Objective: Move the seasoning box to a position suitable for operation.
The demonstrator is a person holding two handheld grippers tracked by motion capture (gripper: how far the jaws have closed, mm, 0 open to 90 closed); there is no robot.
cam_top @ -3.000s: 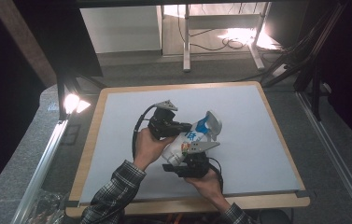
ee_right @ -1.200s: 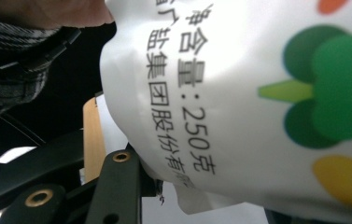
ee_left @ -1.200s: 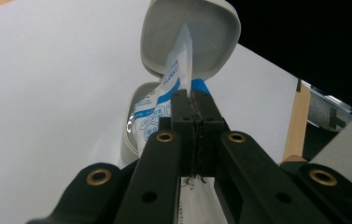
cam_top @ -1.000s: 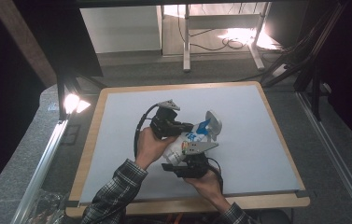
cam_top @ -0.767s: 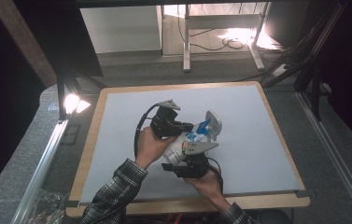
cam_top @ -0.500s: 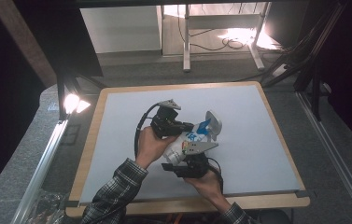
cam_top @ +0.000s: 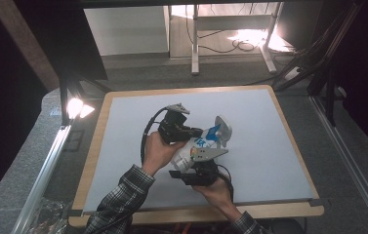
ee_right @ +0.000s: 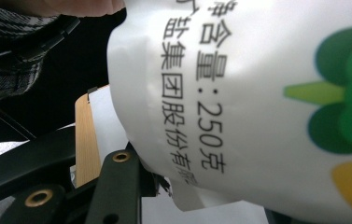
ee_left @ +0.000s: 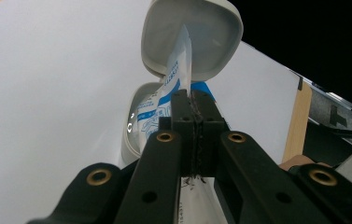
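A white tub with printed labels is held tilted above the table, and my right gripper is shut on its body from below. Up close, the tub's wall sits between the right gripper's black jaws. Its hinged lid stands flipped open. A blue-and-white pouch sticks out of the tub's mouth. My left gripper is shut on the pouch's edge. In the left gripper view its closed jaws pinch the pouch in front of the lid.
The work surface is a pale grey mat on a wooden-edged table. A lit lamp stands at the table's left edge. Metal rails run along both sides, and desk legs with cables lie beyond the far edge.
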